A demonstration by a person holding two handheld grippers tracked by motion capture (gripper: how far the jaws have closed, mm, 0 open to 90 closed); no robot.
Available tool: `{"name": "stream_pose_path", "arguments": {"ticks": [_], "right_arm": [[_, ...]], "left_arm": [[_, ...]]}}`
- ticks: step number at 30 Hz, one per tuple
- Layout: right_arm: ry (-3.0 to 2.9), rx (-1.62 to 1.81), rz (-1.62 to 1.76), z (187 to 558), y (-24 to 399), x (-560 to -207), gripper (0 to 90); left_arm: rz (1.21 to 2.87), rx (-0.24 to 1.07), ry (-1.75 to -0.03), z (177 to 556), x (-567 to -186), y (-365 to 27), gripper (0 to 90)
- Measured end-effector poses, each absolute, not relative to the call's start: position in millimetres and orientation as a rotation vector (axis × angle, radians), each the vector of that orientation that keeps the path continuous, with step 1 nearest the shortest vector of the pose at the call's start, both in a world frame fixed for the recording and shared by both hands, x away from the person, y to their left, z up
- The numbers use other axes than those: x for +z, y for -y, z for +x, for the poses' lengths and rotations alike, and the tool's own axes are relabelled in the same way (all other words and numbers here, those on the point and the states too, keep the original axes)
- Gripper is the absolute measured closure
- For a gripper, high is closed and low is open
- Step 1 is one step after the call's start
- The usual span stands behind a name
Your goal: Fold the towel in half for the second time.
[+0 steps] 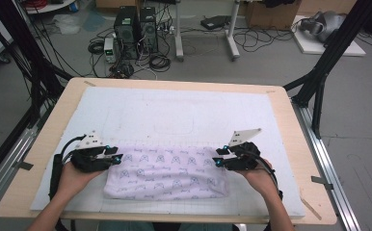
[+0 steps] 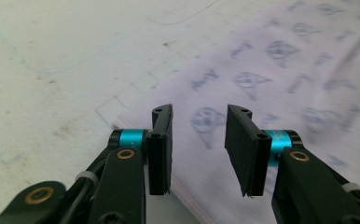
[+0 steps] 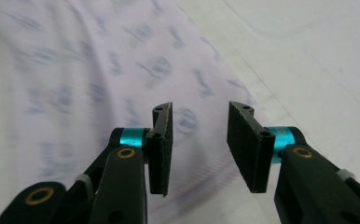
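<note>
A: High view: we see the folded cloth (image 1: 167, 173) lying long axis left-right on the bench (image 1: 290, 120), between both tongs.

B: Left tongs (image 1: 118, 157) and right tongs (image 1: 218, 157) flank its far corners equally near, each released and empty.

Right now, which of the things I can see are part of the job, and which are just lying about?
Part of the job:
- folded patterned cloth
- left gripper, jaws open at its left end
- right gripper, jaws open at its right end
- white mat beneath the cloth

Just lying about:
- computer towers on the floor
- tangled cables
- cardboard box
</note>
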State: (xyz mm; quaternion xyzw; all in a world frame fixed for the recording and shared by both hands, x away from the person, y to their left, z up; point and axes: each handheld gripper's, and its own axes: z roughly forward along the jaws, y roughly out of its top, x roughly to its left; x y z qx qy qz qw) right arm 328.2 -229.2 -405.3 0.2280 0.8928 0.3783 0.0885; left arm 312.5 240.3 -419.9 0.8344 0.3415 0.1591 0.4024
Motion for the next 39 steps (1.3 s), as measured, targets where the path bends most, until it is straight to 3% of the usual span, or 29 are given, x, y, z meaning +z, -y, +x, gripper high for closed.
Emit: {"name": "stream_pose_path", "arguments": {"ticks": [4,7,8,19,27,28,30,34,39], "right_arm": [[-2.665,1.026,0.705,342,222,-421,62.1],[-2.688,0.978,0.672,346,216,-430,81.1],[-2.691,0.985,0.666,347,215,-429,87.2],[-2.601,1.076,0.655,356,225,-392,88.6],[-2.572,1.034,0.829,394,231,-408,87.7],[-2.578,1.027,0.849,397,231,-412,86.1],[-2.581,1.014,0.891,400,230,-418,68.6],[-2.589,1.124,0.852,384,233,-409,67.8],[-2.699,1.119,0.757,364,227,-415,64.8]], "left_arm": [[2.186,0.410,-0.874,326,-435,-234,65.4],[2.189,0.447,-0.857,325,-435,-229,86.0],[2.187,0.460,-0.859,324,-433,-229,87.4],[2.022,0.508,-0.896,340,-393,-236,88.3],[2.057,0.553,-1.030,384,-410,-227,86.5],[2.057,0.534,-1.063,388,-414,-228,79.5],[2.054,0.486,-1.077,387,-414,-234,68.6],[2.053,0.441,-1.004,369,-407,-238,60.0],[2.139,0.418,-0.956,358,-418,-234,60.2]]}}
